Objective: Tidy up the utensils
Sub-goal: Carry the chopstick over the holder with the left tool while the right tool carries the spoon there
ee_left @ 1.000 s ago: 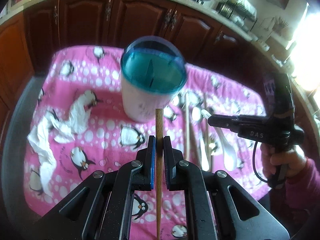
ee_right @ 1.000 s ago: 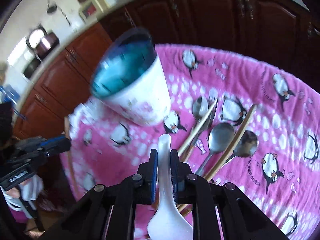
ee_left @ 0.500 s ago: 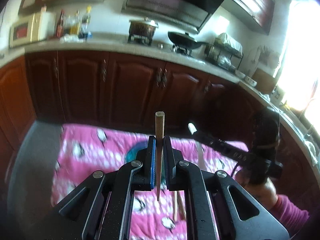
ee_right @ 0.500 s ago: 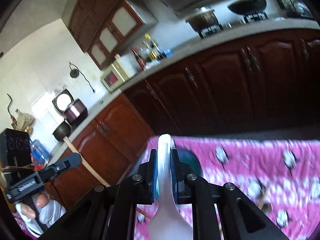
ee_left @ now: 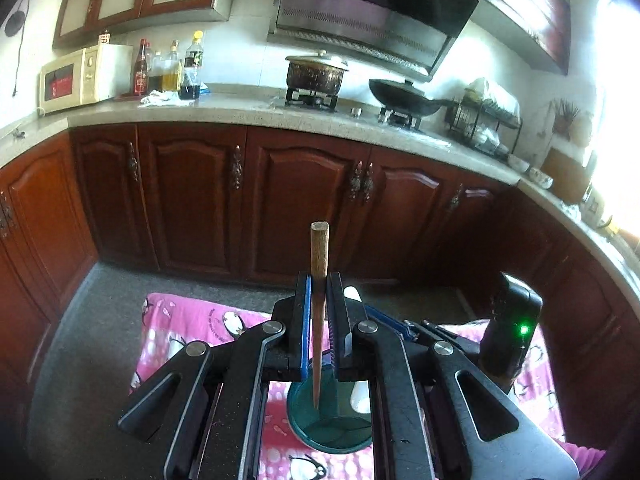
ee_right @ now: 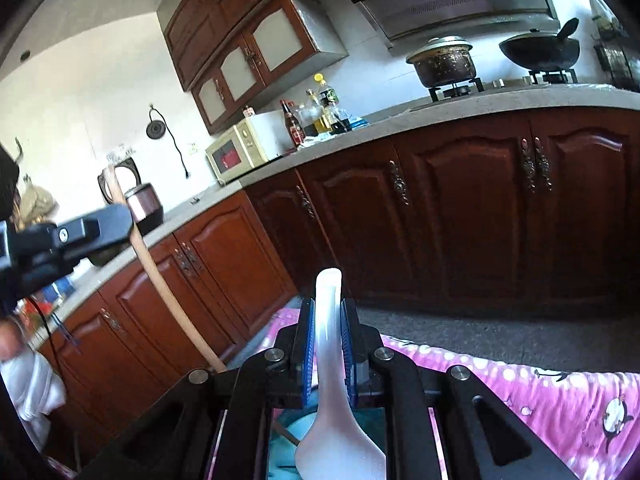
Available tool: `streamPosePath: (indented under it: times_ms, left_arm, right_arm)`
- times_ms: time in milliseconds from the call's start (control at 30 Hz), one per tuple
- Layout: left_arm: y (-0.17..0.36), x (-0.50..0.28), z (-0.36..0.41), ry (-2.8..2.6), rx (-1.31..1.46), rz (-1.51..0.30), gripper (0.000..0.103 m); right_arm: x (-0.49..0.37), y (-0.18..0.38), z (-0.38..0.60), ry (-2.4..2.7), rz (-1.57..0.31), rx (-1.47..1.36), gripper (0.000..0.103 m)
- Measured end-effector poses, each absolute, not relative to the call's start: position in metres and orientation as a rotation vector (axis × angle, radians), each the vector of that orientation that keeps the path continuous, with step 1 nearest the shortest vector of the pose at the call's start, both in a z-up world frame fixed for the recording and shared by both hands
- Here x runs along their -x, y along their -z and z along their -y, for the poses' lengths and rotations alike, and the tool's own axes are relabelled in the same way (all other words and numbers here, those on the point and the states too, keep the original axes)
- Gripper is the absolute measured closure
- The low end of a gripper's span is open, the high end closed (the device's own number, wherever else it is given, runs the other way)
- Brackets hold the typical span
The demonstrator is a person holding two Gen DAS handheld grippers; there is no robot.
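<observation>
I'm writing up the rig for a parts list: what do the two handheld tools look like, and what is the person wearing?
Both are black plastic. The left tool and right tool each have two flat jaws lined with blue ribbed pads, angular arms with triangular cut-outs, and silver round bolts at the joints. In the left view, the right tool carries a black box showing a green light. A white sleeve shows at the left tool's hand.

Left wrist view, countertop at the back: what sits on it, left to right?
Microwave → cluster of bottles → lidded pot on the burner → black wok → dish rack → small bowls near the bright window.
</observation>
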State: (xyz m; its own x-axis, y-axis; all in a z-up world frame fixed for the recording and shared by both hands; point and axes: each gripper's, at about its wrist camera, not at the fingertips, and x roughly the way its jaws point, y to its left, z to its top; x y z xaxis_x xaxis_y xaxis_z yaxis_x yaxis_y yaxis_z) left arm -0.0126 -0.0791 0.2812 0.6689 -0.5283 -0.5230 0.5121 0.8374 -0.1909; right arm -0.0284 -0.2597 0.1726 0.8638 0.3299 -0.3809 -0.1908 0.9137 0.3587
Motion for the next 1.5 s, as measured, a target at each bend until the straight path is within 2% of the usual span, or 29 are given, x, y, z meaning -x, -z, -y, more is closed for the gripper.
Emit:
streamPosePath:
  times_ms: [400, 667, 833, 1100, 1200, 1367, 1500]
  left_arm:
    - [-0.24, 0.01, 0.088, 0.554, 0.014, -0.667, 0.097]
    - [-0.224, 0.017, 0.093, 0.557, 0.005, -0.699, 0.097]
    - [-0.216, 0.019, 0.096, 0.554, 0.003, -0.721, 0.097]
    - [-0.212, 0.02, 0.098, 0.55, 0.021, -0.742, 0.097]
    - [-0.212, 0.02, 0.098, 0.551, 0.022, -0.744, 0.097]
    - [-0.212, 0.02, 0.094, 0.551, 0.037, -0.751, 0.097]
    - [-0.21, 0.02, 0.094, 0.554, 0.038, -0.752, 0.097]
  right_arm:
    - [0.032, -0.147, 0.261, -0.276, -0.453, -0.227, 0.091]
    - [0.064, -0.162, 0.267, -0.312, -0.445, -0.195, 0.091]
    - [0.084, -0.168, 0.26, -0.292, -0.452, -0.063, 0.091]
    - [0.092, -0.176, 0.249, -0.317, -0.462, 0.035, 0.091]
    - [0.092, -0.182, 0.239, -0.343, -0.435, 0.169, 0.091]
    - [0.087, -0.17, 0.225, -0.427, -0.504, 0.332, 0.091]
    - [0.086, -0.163, 0.239, -0.439, -0.531, 0.258, 0.091]
